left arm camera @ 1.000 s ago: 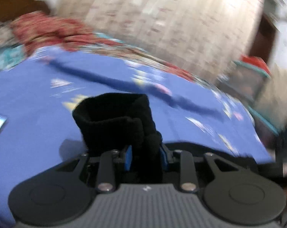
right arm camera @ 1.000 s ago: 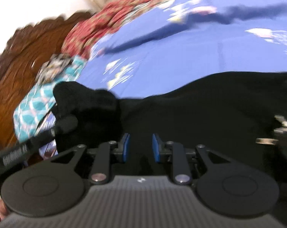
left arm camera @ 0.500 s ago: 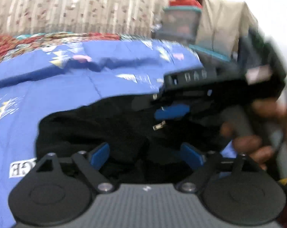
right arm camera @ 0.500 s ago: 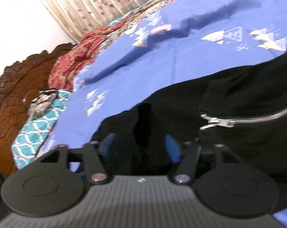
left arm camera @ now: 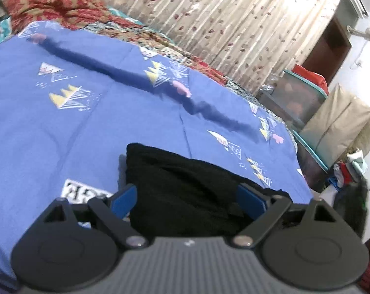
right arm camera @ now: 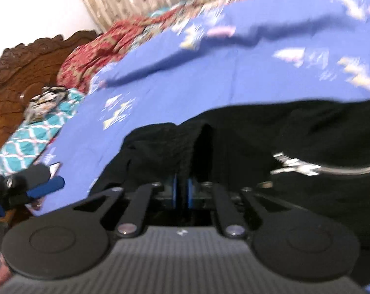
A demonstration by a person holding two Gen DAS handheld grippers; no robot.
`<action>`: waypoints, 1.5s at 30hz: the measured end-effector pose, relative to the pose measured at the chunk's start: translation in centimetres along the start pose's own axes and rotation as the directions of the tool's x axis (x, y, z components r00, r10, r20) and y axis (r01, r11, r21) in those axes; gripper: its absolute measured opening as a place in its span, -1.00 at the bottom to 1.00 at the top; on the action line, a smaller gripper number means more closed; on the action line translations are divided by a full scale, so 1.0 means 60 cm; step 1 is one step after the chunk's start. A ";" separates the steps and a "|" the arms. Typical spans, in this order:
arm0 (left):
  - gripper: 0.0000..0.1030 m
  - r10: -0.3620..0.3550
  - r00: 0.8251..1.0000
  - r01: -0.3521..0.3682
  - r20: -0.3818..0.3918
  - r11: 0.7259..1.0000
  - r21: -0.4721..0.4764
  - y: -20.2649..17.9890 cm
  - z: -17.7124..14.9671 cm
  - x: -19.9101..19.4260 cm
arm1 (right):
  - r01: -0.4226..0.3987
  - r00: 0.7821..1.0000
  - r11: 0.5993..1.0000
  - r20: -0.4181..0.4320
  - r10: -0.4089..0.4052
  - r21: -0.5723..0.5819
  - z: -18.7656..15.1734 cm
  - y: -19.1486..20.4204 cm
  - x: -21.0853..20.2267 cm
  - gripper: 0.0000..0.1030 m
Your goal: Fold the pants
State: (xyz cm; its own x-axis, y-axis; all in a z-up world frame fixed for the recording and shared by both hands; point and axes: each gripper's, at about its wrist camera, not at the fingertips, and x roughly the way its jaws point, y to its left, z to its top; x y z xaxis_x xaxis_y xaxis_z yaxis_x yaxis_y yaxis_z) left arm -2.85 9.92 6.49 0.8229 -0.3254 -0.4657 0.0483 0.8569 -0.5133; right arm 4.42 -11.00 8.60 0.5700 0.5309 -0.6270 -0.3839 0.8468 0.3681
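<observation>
Currently, item: black pants [left arm camera: 185,186], bunched on the blue bedsheet [left arm camera: 62,127] near the bed's front edge.
Handling: soft, limp, light; a fold sags unless supported at both ends.
Left hand-held gripper [left arm camera: 188,197]: jaws just spread apart, straddling cloth, not pinching.
Right hand-held gripper [right arm camera: 181,191]: just clamped on a pants ridge.
Hold point: hem or waistband edges, clear of the zipper [right arm camera: 297,165].

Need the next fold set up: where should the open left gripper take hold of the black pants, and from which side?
Judging by the pose, take the black pants at the near-left corner, where the layered edge stands proud of the blue sheet. Bring the left gripper in low from the sheet side, pads pinching all layers.
</observation>
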 end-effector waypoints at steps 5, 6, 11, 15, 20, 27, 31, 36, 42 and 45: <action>0.77 -0.008 0.999 0.011 -0.051 0.999 0.052 -0.039 0.003 0.072 | 0.079 0.994 0.996 -0.083 -0.076 0.030 -0.043 -0.034 0.006 -0.63; 0.77 0.010 0.997 -0.004 -0.076 0.998 0.068 -0.047 -0.004 0.084 | 0.078 0.992 0.995 -0.105 -0.072 0.054 -0.048 -0.043 0.014 -0.55; 0.72 0.264 0.931 -0.215 -0.252 0.955 0.205 -0.046 -0.042 0.167 | -0.004 1.000 0.987 -0.029 0.009 0.159 -0.020 -0.069 -0.030 -0.25; 0.72 0.233 0.943 -0.199 -0.239 0.967 0.157 -0.046 -0.031 0.138 | -0.015 0.991 0.986 0.134 -0.008 0.163 -0.009 -0.110 -0.117 -0.24; 0.73 0.194 0.978 -0.180 -0.082 0.971 0.156 -0.088 0.023 0.097 | 0.100 0.956 0.963 0.243 -0.162 0.249 -0.021 -0.191 -0.199 -0.20; 0.11 0.148 0.980 -0.115 -0.130 0.967 0.226 -0.139 0.049 0.201 | 0.142 0.936 0.906 0.243 -0.254 0.399 -0.052 -0.255 -0.220 -0.27; -0.10 0.166 0.952 -0.093 -0.258 0.958 0.271 -0.139 0.023 0.291 | 0.149 0.942 0.909 0.226 -0.250 0.389 -0.053 -0.266 -0.214 -0.27; -0.05 0.219 0.932 -0.120 -0.290 0.939 0.323 -0.122 -0.017 0.329 | 0.184 0.963 0.876 0.098 -0.252 0.445 -0.066 -0.294 -0.185 -0.25; 0.03 0.204 0.945 -0.115 -0.255 0.939 0.325 -0.124 -0.018 0.315 | 0.187 0.962 0.875 0.097 -0.255 0.446 -0.076 -0.287 -0.193 -0.26; 0.40 0.163 0.959 -0.094 -0.231 0.954 0.283 -0.135 -0.018 0.283 | 0.159 0.956 0.877 0.149 -0.251 0.454 -0.080 -0.289 -0.211 -0.24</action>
State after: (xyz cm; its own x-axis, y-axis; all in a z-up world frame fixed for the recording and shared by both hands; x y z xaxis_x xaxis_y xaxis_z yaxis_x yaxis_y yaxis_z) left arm 10.10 -2.98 1.98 0.6661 -0.2645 -0.6974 0.1290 0.9618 -0.2416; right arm 0.35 -32.54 6.88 0.7499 0.2999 -0.5897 0.0839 0.8411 0.5344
